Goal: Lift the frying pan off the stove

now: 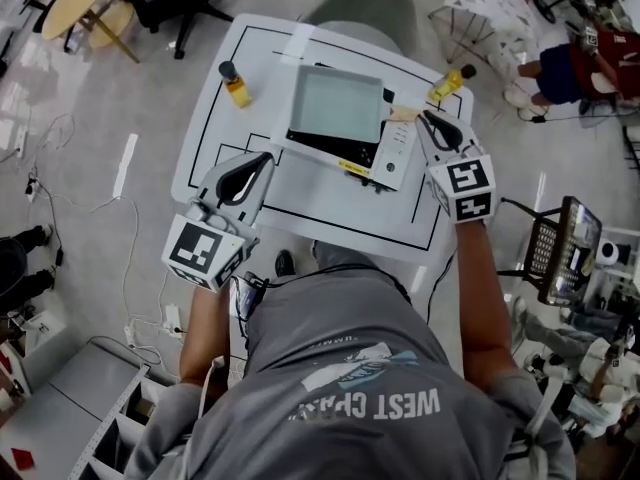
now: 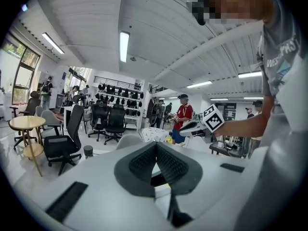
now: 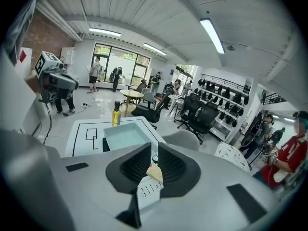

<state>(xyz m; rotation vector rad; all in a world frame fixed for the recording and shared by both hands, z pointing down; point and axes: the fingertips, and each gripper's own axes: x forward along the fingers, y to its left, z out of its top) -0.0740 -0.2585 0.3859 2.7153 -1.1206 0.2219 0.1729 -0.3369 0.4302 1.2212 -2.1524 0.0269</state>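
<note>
A pale square frying pan sits on the black stove, which has a white control panel on its right. The pan also shows ahead in the right gripper view. Its beige handle points right. My right gripper is at the handle's end. Its jaws stand a narrow gap apart, and the handle tip shows through that gap without the pads pressing on it. My left gripper hovers left of the stove, its jaws shut on nothing.
Two oil bottles stand on the white table: one at back left, one at back right. A grey chair is behind the table. Office chairs, a round table and people fill the room around it.
</note>
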